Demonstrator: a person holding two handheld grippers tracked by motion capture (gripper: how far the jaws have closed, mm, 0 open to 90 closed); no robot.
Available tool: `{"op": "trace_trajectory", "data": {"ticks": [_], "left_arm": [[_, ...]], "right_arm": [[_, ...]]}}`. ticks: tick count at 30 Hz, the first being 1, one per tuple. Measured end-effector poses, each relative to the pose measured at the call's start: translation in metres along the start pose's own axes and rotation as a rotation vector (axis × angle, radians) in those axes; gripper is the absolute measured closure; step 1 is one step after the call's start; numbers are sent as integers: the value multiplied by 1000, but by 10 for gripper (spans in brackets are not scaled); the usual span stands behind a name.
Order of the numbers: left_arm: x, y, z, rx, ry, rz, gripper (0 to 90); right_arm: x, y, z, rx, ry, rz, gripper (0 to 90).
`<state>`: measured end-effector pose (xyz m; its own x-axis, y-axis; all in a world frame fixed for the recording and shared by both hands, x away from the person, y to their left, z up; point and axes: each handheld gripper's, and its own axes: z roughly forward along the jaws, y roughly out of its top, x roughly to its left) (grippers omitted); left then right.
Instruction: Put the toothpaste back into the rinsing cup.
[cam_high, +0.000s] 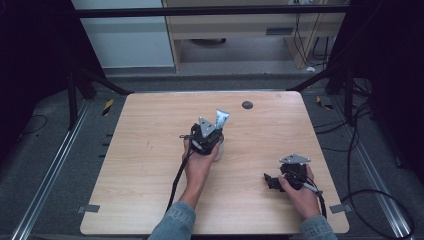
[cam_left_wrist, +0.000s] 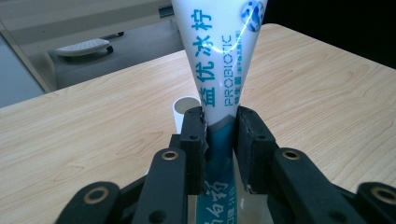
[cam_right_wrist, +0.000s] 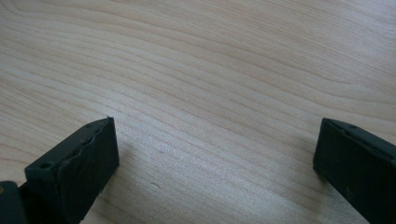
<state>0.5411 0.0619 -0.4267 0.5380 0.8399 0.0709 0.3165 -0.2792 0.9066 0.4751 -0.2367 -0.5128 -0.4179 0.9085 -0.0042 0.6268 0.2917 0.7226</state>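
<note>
At the lower right of the high view the right gripper (cam_high: 272, 181) rests low over the bare wooden table (cam_high: 150, 150), its jaws standing wide apart with nothing but wood grain between them. Farther up, at the centre of the frame, the left gripper (cam_high: 212, 141) is clamped on a toothpaste tube (cam_left_wrist: 219, 70): in the left gripper view both pads (cam_left_wrist: 194, 140) press the tube's narrow teal lower part from either side. The tube stands nearly upright, its long axis running up out of the jaws to the flat crimped end at the top of the frame, leaning slightly. Just behind the jaws a white cup (cam_left_wrist: 183, 108) shows its rim; the tube's bottom appears to reach down beside or into it, though I cannot tell which. The left hand is clearly the nearer one, so any lifting or setting down likely falls to it.
</note>
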Motion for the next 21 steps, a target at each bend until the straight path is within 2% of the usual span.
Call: {"op": "trace_trajectory", "data": {"ticks": [9, 21], "left_arm": [[0, 0, 0, 4, 1, 7, 716], [5, 1, -4, 22, 24, -1, 638]], "right_arm": [[0, 0, 0, 0, 0, 0, 4], [0, 0, 0, 0, 0, 0, 4]]}}
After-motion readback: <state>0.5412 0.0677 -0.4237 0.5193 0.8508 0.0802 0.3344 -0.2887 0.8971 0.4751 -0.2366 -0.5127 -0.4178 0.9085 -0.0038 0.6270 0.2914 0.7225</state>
